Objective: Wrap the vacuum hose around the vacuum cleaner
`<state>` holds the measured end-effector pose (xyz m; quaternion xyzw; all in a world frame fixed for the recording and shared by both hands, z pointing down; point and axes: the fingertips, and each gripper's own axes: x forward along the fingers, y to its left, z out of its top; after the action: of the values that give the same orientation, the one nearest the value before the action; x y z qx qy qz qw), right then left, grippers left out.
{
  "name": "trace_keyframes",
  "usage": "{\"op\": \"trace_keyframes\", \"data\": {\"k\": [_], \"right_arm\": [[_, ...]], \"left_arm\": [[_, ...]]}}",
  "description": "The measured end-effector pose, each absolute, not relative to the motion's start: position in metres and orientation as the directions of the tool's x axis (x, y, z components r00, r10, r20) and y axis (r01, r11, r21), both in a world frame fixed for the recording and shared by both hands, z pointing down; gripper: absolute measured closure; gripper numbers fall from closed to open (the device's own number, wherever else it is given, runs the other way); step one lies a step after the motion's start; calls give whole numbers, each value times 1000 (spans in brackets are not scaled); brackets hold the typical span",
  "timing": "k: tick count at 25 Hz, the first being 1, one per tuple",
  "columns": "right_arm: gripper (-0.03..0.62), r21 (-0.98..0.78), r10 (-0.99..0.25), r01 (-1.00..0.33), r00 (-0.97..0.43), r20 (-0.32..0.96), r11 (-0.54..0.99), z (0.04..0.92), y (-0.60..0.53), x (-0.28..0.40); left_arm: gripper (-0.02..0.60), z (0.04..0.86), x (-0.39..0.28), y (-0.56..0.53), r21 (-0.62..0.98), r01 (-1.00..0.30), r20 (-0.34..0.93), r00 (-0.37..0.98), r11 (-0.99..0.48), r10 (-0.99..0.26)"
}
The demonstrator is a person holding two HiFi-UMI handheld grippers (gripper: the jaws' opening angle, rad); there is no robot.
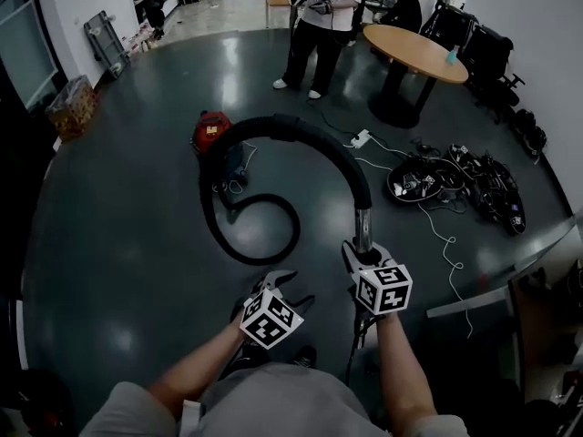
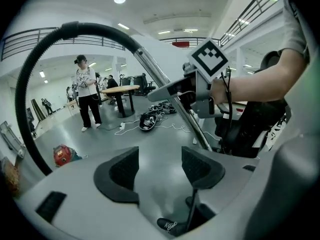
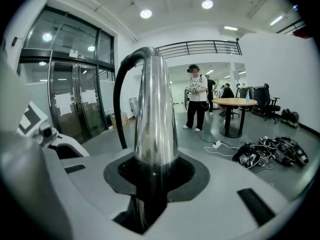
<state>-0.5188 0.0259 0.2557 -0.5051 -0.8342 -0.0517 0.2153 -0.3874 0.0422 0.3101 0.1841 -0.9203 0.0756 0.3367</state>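
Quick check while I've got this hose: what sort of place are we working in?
Most likely an open office or lab hall: a round table with office chairs nearby, tall glass doors, and a balcony railing overhead.

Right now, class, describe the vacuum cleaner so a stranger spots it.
From the round wooden table, look left past the standing person. The vacuum cleaner sits on the floor where the black hose ends; nothing else nearby is bright red.
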Motion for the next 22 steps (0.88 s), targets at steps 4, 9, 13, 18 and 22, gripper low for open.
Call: {"op": "trace_keyframes", "data": {"k": [4,9,13,18,22], "right_arm": [[491,-172,830,850,-412,375,499,235,43,-520],[491,-180,835,849,-411,367,497,221,76,-519],[491,-245,852,844,-375,365,476,220,114,-515],[491,-350,863,809,-345,369,473,231,154,-516],[491,-433,868,765,-330,371,476,248,186,-517]], "left_arm": [[308,317,-408,22,67,-465,628,-668,883,-399],[308,335,-411,-6,190,-542,597,-598,818,-535],[308,347,-418,0,277,-506,550,-614,817,-566],[308,365,-425,24,318,-441,510,-667,839,-543],[308,383,-430,52,311,-378,519,-701,872,-489]]}}
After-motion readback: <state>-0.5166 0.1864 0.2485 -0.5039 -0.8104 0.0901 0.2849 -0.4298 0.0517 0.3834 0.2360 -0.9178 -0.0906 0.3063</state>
